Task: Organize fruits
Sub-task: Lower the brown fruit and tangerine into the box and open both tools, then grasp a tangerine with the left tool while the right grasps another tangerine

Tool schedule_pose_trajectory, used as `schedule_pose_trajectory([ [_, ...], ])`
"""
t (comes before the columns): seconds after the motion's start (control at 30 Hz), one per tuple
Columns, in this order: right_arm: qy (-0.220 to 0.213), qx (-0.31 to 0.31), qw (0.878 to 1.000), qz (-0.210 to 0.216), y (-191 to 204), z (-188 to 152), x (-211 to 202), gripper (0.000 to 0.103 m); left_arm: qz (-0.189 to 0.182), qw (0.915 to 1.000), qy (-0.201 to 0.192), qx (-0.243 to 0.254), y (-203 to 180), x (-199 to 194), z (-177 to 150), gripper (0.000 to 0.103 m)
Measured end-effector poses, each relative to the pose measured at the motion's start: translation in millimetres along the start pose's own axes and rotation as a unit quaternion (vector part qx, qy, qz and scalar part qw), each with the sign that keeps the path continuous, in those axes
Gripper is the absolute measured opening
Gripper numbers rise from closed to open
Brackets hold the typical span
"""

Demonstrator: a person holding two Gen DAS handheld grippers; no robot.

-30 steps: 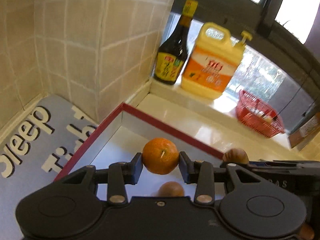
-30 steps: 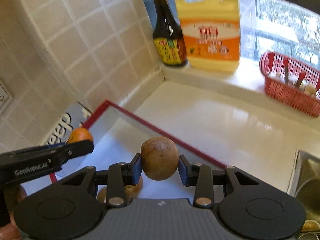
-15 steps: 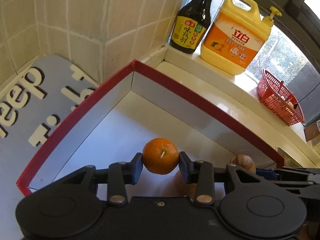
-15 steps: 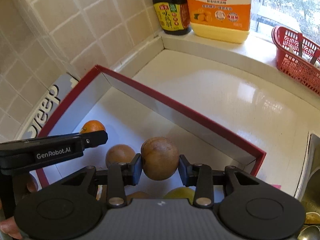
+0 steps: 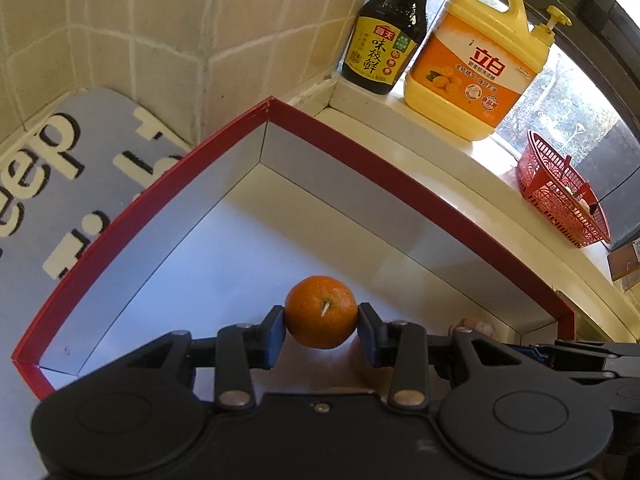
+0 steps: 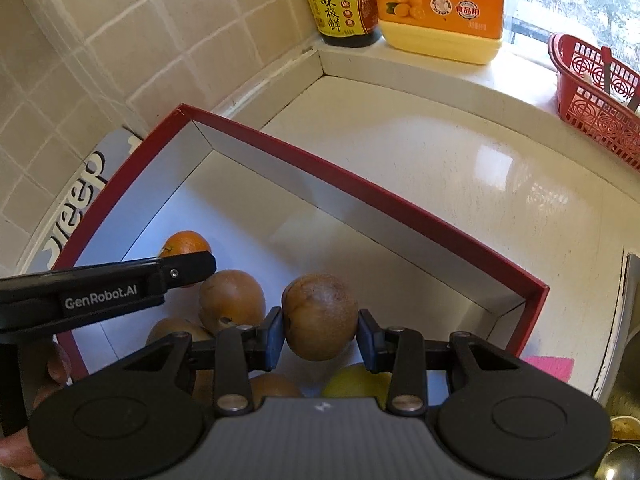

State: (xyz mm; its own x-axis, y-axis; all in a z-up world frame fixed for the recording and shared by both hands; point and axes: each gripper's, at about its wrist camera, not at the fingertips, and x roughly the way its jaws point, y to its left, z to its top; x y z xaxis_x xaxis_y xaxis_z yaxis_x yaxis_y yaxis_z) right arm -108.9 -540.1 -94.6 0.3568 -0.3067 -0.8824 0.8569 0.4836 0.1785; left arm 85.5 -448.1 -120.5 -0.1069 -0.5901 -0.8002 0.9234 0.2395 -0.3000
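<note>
Cream countertop point(image 6: 420, 168) runs along a tiled wall to a window ledge, where a dark sauce bottle point(image 5: 384, 32) and a yellow detergent jug point(image 5: 476, 56) stand side by side, clear of the work area. Set into the corner, a red-rimmed box point(image 5: 360, 148) with pale inner walls serves as the collection point for the fruit; it rests partly on a grey lettered mat point(image 5: 52, 168).

The left gripper point(image 5: 321, 314) is clamped on an orange point(image 5: 321, 312), one pad on each flank, stem end facing the camera. Gripping across the widest part keeps the round fruit from rolling out. The orange hangs inside the box outline, over an open stretch of floor near the left wall, which suggests a free spot has been chosen.

The right gripper point(image 6: 320, 318) is closed on a brown round fruit point(image 6: 320, 316) in the same side-to-side manner. It hangs over the box's near portion, where other brown fruits point(image 6: 231, 300) and a yellow-green one point(image 6: 356, 384) already lie (grouping like with like appears to be the intent). Whether either held fruit touches the floor cannot be determined.

A red basket point(image 6: 596, 100) sits well apart by the window and plays no visible part.

Judged status: both fruits are positioned for release, not yet set down.
</note>
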Motion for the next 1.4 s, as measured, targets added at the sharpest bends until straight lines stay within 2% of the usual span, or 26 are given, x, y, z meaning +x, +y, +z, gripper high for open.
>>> schedule_pose_trajectory([
  [0.17, 0.007, 0.001, 1.000, -0.002, 0, -1, 4, 0.041, -0.005, 1.0000, 0.003, -0.003, 1, 1, 0, 0.049],
  [0.2, 0.009, 0.002, 1.000, -0.001, 0, -1, 4, 0.042, -0.005, 1.0000, 0.003, -0.005, 2, 0, 0, 0.053],
  [0.23, 0.010, 0.003, 1.000, -0.001, 0, -1, 4, 0.043, -0.005, 0.9999, 0.005, -0.007, 3, -1, 0, 0.065],
  [0.27, 0.010, 0.004, 1.000, -0.001, 0, -1, 3, 0.043, -0.009, 0.9999, 0.006, -0.010, 4, -4, 0, 0.072],
  [0.33, 0.004, 0.005, 1.000, 0.002, 1, 2, -3, 0.044, -0.016, 0.9998, 0.001, -0.011, 5, -14, 0, 0.072],
  [0.47, -0.022, 0.006, 1.000, 0.009, 4, 10, -28, 0.044, -0.013, 0.9993, -0.035, 0.002, 3, -57, -3, 0.072],
  [0.6, -0.059, -0.007, 0.998, 0.033, 19, 11, -67, 0.047, 0.004, 0.9955, -0.094, -0.008, 7, -129, -18, 0.074],
  [0.7, -0.080, -0.029, 0.995, 0.060, 40, 4, -96, 0.053, 0.031, 0.9887, -0.145, -0.022, 18, -190, -40, 0.075],
  [0.8, -0.088, -0.057, 0.991, 0.084, 67, -9, -119, 0.054, 0.068, 0.9793, -0.187, -0.038, 32, -246, -70, 0.076],
  [0.9, -0.080, -0.095, 0.986, 0.108, 91, -30, -131, 0.054, 0.110, 0.9675, -0.219, -0.064, 46, -292, -103, 0.076],
  [1.03, -0.057, -0.145, 0.979, 0.129, 127, -62, -132, 0.054, 0.175, 0.9484, -0.241, -0.109, 71, -333, -145, 0.077],
  [1.1, -0.043, -0.174, 0.974, 0.141, 146, -77, -127, 0.054, 0.199, 0.9399, -0.243, -0.134, 86, -345, -166, 0.077],
  [1.2, -0.024, -0.212, 0.965, 0.152, 178, -98, -120, 0.054, 0.216, 0.9335, -0.227, -0.173, 112, -345, -189, 0.077],
  [1.33, 0.008, -0.262, 0.948, 0.181, 219, -126, -105, 0.055, 0.213, 0.9320, -0.191, -0.223, 148, -321, -211, 0.076],
  [1.4, 0.015, -0.298, 0.934, 0.198, 238, -138, -95, 0.056, 0.201, 0.9322, -0.173, -0.246, 165, -303, -218, 0.076],
])
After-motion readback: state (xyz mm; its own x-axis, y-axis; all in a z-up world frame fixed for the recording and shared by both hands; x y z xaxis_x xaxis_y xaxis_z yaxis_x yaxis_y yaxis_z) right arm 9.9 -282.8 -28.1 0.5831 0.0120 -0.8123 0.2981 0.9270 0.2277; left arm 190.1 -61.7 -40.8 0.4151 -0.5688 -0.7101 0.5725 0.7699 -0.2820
